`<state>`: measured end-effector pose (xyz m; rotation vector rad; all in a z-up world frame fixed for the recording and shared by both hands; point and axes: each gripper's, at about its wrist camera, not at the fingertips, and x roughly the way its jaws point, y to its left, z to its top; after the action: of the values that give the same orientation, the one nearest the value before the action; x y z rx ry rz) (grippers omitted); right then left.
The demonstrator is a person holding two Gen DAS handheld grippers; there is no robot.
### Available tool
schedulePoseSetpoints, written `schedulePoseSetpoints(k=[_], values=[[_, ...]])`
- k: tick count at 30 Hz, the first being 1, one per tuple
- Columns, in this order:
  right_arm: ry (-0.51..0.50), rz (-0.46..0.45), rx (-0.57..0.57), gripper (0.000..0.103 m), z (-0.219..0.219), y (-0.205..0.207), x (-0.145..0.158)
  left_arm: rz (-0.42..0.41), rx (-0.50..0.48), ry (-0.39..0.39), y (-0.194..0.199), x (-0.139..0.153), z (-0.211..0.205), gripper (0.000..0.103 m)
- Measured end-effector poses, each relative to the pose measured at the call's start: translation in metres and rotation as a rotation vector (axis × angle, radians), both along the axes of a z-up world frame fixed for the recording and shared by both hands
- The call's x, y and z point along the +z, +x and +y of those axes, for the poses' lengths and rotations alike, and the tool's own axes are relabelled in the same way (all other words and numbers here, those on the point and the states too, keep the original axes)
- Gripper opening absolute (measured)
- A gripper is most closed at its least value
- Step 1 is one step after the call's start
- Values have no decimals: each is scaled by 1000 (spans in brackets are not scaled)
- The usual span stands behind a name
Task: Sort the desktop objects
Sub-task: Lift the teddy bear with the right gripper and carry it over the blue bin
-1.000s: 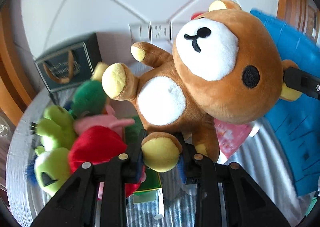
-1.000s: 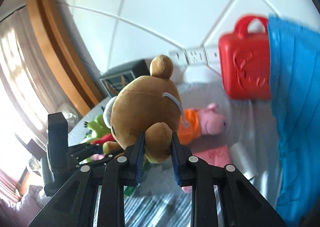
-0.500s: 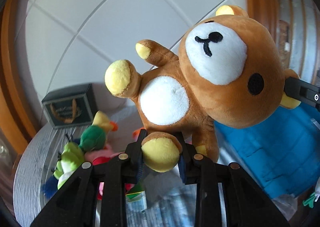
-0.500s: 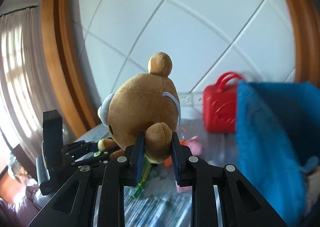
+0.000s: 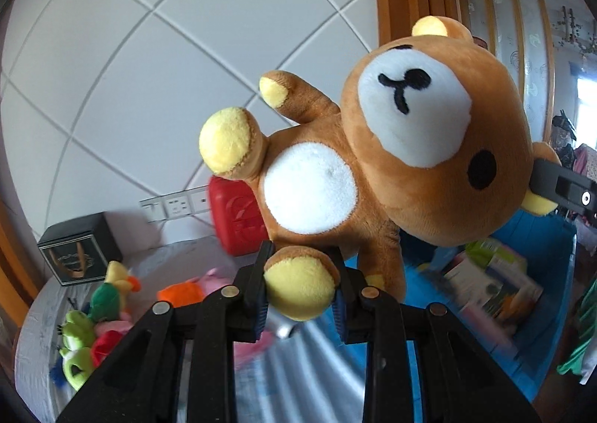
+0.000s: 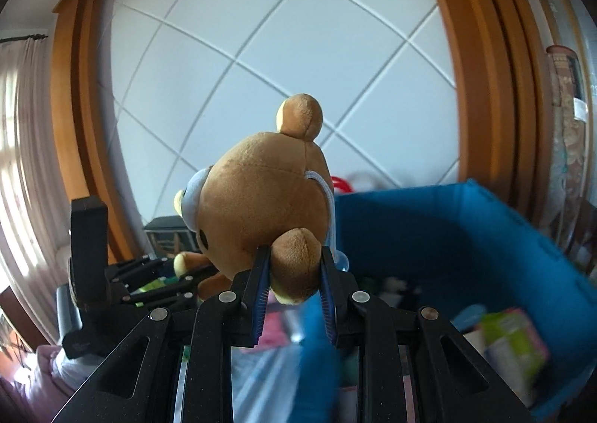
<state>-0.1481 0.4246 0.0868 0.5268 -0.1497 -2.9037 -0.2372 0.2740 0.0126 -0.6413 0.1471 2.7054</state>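
The left hand-held gripper [image 5: 300,290] pinches one yellow-soled foot of the brown plush bear [image 5: 429,162], held in the air above the surface [image 5: 37,329], while the right hand-held gripper [image 6: 294,273] clamps its ear, the blue bin [image 6: 466,236] to the right.

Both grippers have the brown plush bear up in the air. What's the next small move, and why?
Probably carry the brown plush bear a little further over the blue fabric bin before releasing. The left gripper clamps a yellow-soled foot, the right gripper clamps an ear, and the bear hangs near the bin's edge, not yet clearly above its opening.
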Motion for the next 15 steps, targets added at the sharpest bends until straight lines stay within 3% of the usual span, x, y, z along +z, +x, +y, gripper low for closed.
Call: schedulePoseSetpoints(k=[6,15], values=[[31,-43,4,24,98,-19,11,-30,18,-66,-4,14,104,27],[57,-101,-1,24,168,-65,6,-81,57,-238,-33,14,189,27]])
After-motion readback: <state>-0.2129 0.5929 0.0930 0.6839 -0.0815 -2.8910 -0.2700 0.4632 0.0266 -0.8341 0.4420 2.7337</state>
